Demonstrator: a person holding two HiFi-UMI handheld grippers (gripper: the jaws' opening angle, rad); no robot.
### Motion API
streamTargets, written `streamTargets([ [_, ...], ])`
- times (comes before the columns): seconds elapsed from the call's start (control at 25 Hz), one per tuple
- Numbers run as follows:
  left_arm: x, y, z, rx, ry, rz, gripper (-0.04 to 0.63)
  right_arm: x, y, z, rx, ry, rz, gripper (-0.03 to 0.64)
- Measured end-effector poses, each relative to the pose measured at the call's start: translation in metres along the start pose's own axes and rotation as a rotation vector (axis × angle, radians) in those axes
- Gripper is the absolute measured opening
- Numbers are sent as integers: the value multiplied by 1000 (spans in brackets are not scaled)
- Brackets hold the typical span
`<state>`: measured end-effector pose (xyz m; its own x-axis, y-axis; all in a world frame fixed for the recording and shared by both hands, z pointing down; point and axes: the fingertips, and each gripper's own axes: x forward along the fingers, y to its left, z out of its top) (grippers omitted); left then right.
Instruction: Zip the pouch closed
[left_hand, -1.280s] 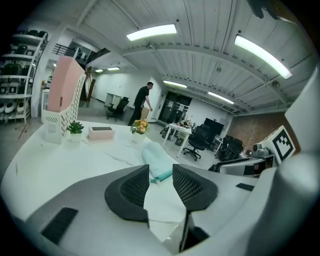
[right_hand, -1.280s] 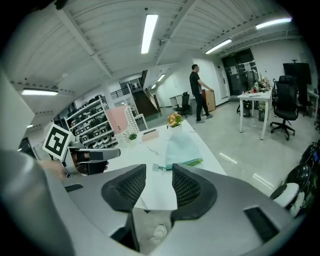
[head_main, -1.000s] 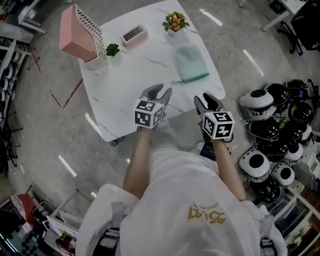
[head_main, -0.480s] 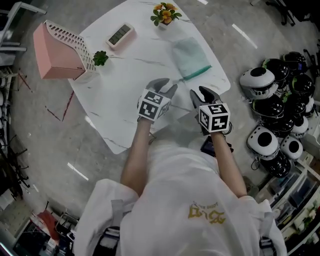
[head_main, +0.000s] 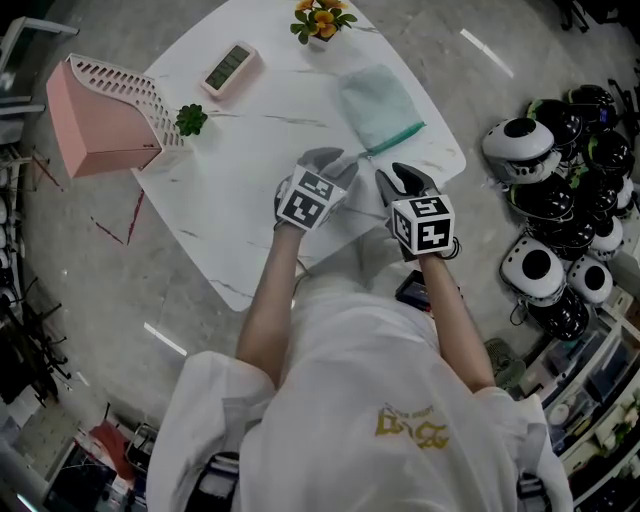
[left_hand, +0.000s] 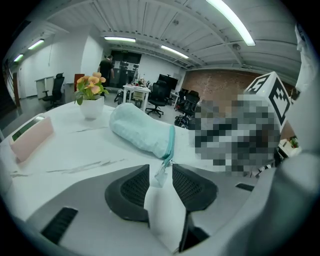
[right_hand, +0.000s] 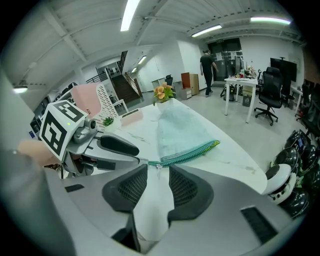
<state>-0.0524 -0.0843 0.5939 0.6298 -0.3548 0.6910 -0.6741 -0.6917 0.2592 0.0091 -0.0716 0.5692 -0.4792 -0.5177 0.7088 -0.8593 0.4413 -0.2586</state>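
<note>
The pouch (head_main: 375, 105) is a soft, puffy, pale mint fabric bag with a waffle-like weave. It lies flat along the right edge of the white, grey-veined table (head_main: 250, 170), and its mouth faces the near right corner. A darker teal zipper (right_hand: 192, 152) with fine coiled teeth runs across that mouth.

The left gripper (left_hand: 160, 169) has its jaws apart, and its black ribbed pads stand either side of a small translucent tab (left_hand: 161, 176) hanging from the zipper's end. Neither pad presses on it. The right gripper (right_hand: 158, 169) sits just beside it at the same end of the zipper. Its jaws have just been closing but remain parted, with the small metal slider (right_hand: 159, 165) at the gap between their tips and not clamped.

At the far corner stands a round white pot of orange flowers (head_main: 320, 20).
</note>
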Motion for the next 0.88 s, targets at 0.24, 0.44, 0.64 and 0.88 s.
streamTargets([
  [0.24,12,-3,1,23,27,-17,163,14,-2,-5,-16,24,10,135],
  [0.44,19,-2,4,36,30,-24,164,26,-3,-8,-53,44,17,126],
  [0.64,26,-2,-2,50,44,-25,173,35,-4,-12,-65,49,13,111],
  [0.88,30,-6,0,71,43,-37,164,41,2,-16,-131,71,0,94],
])
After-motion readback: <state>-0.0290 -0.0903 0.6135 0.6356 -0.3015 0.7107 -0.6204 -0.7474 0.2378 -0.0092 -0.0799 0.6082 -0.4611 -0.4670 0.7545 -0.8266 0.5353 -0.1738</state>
